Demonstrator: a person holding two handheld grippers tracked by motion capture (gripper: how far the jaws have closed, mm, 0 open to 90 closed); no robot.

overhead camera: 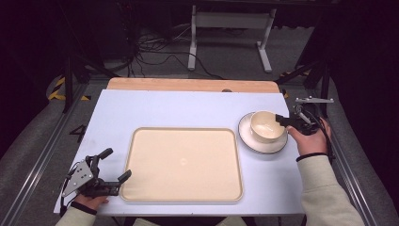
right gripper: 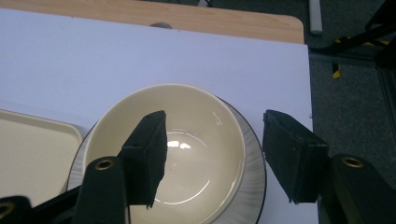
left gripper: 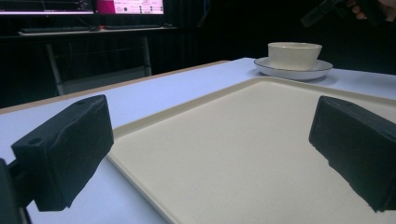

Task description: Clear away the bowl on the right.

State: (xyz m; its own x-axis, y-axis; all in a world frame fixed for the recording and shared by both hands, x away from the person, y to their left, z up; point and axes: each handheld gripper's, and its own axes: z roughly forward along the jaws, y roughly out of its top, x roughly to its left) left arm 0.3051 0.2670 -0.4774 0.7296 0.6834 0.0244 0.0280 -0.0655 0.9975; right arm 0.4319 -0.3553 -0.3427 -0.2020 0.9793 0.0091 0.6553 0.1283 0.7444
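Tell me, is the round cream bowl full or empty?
Empty. The round cream bowl shows a bare, shiny inside in the right gripper view.

My left jaw hides part of the bowl [right gripper: 187, 154]; beneath the bowl, the saucer's [right gripper: 250, 172] near rim is cut off.

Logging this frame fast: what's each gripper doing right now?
Left gripper: open, holding nothing, jaws at the tray edge.
Right gripper: open, jaws straddling the bowl rim, not closed on it.

Bright table [overhead camera: 188, 106], dark surroundings, glare inside bowl [right gripper: 180, 144].
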